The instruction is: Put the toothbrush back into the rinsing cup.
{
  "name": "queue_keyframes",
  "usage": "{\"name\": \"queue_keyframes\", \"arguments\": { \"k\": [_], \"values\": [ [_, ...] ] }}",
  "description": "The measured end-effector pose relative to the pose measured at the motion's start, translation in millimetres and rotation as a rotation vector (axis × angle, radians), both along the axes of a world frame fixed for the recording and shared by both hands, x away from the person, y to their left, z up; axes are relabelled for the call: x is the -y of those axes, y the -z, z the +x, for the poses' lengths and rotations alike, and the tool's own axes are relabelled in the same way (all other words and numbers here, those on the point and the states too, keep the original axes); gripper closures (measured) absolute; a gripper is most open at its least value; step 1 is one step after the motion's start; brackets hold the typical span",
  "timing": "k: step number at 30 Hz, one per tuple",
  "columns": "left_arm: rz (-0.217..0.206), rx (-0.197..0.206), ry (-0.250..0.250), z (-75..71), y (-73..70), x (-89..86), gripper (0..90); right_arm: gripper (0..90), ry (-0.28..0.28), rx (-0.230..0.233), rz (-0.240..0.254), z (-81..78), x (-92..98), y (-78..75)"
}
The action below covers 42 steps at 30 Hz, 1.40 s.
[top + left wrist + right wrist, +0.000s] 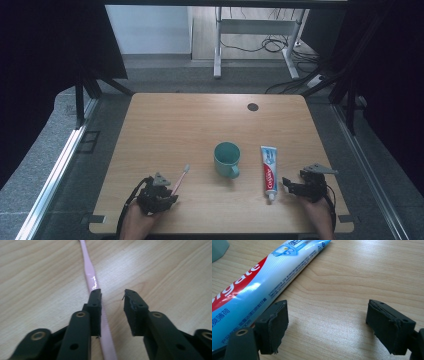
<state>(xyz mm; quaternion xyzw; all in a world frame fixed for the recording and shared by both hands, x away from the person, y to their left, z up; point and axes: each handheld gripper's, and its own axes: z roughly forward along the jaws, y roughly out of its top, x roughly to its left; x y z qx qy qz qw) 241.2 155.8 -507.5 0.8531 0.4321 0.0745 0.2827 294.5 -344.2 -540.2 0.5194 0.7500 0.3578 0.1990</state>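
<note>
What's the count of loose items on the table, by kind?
Toothbrush, pink: 1
Mug, teal: 1
Toothpaste tube: 1
Total: 3

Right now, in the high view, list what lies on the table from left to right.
left gripper → pink toothbrush → teal mug → toothpaste tube → right gripper
</note>
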Motion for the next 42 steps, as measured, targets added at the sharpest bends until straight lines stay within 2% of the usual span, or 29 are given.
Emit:
{"name": "queue_keyframes", "arguments": {
  "k": [5,11,21,28,29,32,37,42],
  "values": [
    [0.035,-0.036,-0.031,8.5,1.5,-4.2,58.0,17.9,0.000,0.000,0.000,0.0,0.0,0.0],
    [0.110,-0.094,-0.036,18.6,2.6,-1.2,56.1,17.9,0.000,0.000,0.000,0.0,0.0,0.0],
    [0.203,-0.191,-0.042,36.5,-2.1,13.3,56.2,17.9,0.001,0.000,0.006,0.1,0.4,0.0],
    [0.253,-0.227,-0.057,45.9,-4.0,23.5,58.5,17.9,0.000,0.001,0.008,0.2,0.9,0.1],
    [0.273,-0.240,-0.040,48.3,-4.8,24.2,59.2,17.9,-0.001,0.002,0.008,0.3,1.0,0.1],
    [0.300,-0.261,-0.026,53.1,-6.1,26.6,61.1,17.9,-0.001,0.002,0.008,0.3,1.0,0.1],
    [0.322,-0.298,-0.024,61.1,-6.9,30.3,64.5,17.9,-0.002,0.000,0.008,0.2,1.3,0.0],
    [0.337,-0.327,-0.013,67.1,-7.7,30.8,75.7,17.9,-0.001,0.002,0.010,0.3,1.3,0.1]
  ]
}}
